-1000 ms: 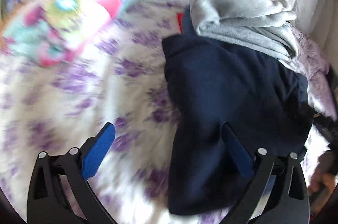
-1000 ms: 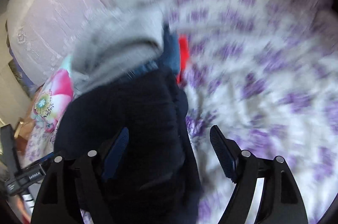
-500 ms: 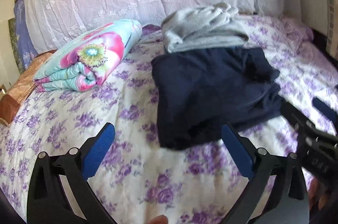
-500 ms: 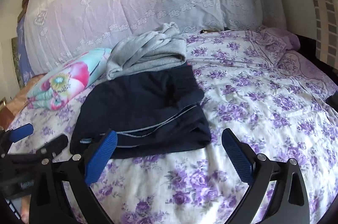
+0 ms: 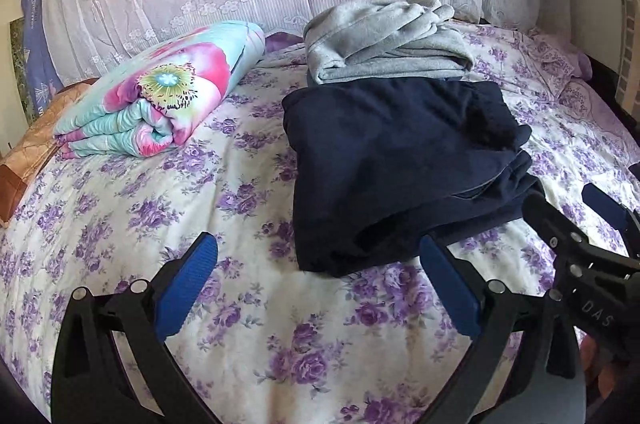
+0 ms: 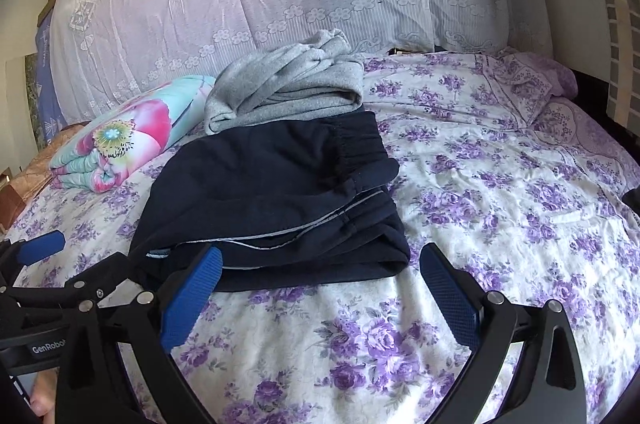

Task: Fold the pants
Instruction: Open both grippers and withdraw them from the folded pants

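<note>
Both sets of blue fingers are spread wide and empty: left gripper (image 5: 318, 288) and right gripper (image 6: 320, 294) have pulled back off the navy pants (image 5: 396, 167), which now lie folded at twelve o'clock on the floral bedspread (image 5: 132, 207), touching the grey garment (image 5: 384, 39). Fold looks finished.

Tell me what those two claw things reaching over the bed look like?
Each is a black plastic frame forking into two angled arms joined by silver pivot screws. The left gripper and right gripper carry ribbed bright-blue fingertips. White lettering marks the bodies: "GenRobot" on the left, "DAS" on the right. No cables or sleeves show.
</note>
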`<state>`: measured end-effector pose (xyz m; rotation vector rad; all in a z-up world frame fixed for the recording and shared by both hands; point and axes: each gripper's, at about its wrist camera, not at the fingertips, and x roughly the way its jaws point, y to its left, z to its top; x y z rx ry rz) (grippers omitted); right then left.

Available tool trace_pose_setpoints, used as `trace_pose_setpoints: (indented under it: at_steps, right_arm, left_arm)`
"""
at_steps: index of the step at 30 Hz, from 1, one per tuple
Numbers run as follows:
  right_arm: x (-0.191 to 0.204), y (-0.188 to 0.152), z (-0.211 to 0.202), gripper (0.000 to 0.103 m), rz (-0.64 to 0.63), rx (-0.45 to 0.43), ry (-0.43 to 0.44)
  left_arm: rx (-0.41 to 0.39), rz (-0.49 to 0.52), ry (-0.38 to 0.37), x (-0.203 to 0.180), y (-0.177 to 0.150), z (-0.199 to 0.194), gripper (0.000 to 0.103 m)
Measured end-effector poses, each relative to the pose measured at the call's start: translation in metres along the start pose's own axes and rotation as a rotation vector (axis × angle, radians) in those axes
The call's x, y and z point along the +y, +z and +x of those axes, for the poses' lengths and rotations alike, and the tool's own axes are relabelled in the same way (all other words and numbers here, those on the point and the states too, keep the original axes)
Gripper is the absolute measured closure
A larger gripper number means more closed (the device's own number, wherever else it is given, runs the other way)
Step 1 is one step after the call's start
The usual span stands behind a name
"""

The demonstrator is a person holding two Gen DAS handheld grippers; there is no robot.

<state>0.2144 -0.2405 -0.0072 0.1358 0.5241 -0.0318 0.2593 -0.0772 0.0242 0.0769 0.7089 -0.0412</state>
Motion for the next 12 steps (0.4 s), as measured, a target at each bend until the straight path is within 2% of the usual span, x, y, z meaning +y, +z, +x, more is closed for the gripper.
trace_pose_setpoints:
  at_steps: [4, 7, 12]
  right_arm:
    - [-0.0013, 0.0002, 0.0005, 0.003, 0.000, -0.001, -0.006]
    - [0.0002, 0.0002, 0.0005, 0.003, -0.004, -0.002, -0.003]
    - [0.0062, -0.0010, -0.0015, 0.003, -0.029, -0.010, -0.009]
  left_arm:
    - [-0.016, 0.007, 0.021, -0.0013, 0.0001, -0.0019, 0.004]
    - [0.016, -0.020, -0.007, 0.0012, 0.0010, 0.0013, 0.004]
    - [0.029, -0.053, -0.005, 0.0080, 0.0008, 0.0043, 0.004]
